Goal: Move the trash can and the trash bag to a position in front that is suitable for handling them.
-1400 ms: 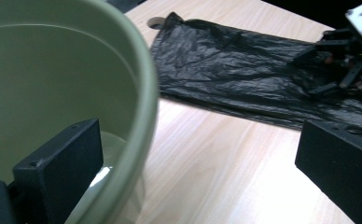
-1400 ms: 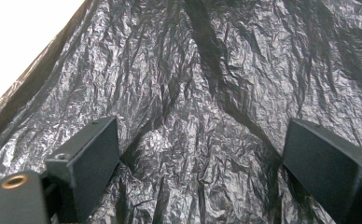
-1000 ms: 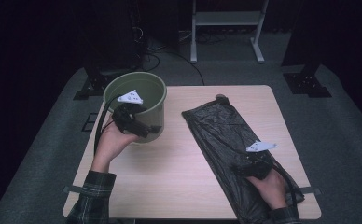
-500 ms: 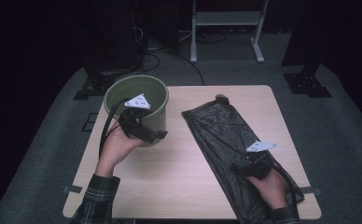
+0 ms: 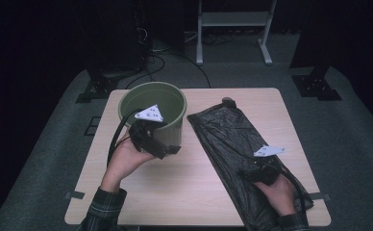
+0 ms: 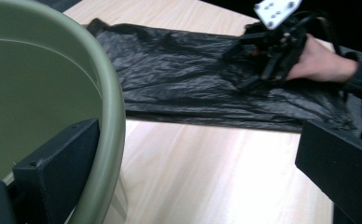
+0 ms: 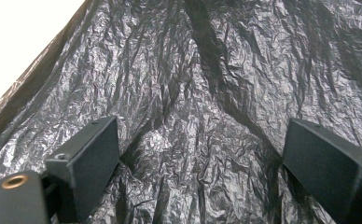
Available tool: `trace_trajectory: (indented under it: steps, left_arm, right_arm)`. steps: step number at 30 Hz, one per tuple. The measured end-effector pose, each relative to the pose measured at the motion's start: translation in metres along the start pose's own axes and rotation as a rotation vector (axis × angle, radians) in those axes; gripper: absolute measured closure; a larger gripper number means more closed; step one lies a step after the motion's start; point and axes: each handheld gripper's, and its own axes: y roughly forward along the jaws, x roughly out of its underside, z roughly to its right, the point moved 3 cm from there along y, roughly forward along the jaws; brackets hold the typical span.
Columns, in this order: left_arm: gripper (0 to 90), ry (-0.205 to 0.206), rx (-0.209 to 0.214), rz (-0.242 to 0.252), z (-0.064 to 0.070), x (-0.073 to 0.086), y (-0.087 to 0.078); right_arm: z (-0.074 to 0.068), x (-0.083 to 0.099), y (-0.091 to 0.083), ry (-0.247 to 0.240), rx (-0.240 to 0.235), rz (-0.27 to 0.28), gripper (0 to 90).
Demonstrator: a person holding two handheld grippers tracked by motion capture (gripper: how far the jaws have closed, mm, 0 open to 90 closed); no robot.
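Early going: green bin [image 5: 152, 103] upright at ten o'clock, left gripper [image 5: 167, 147] spread wide astride its rim. Right gripper [image 5: 254, 173] gapes over the flat black liner bag [image 5: 232, 139] at four o'clock, nothing pinched, bin unlined.

No readable text, labels, brands or numbers anywhere. The green bucket [image 5: 153, 108], the black bag [image 5: 232, 139] and the table [image 5: 194, 192] carry no print. The grey plates on the left gripper [image 5: 158, 144] and right gripper [image 5: 259, 175] show small holes, no markings.
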Motion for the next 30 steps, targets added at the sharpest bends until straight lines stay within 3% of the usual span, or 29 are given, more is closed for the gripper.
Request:
trace_trajectory:
  steps: [23, 30]
  left_arm:
    - [0.0, 0.075, 0.094, -0.009, 0.052, 0.004, 0.001]
    - [0.0, 0.097, 0.144, -0.017, 0.070, 0.003, 0.003]
  right_arm:
    - [0.000, 0.000, 0.000, 0.000, 0.002, 0.001, 10.0]
    - [0.000, 0.000, 0.000, 0.002, 0.002, 0.000, 10.0]
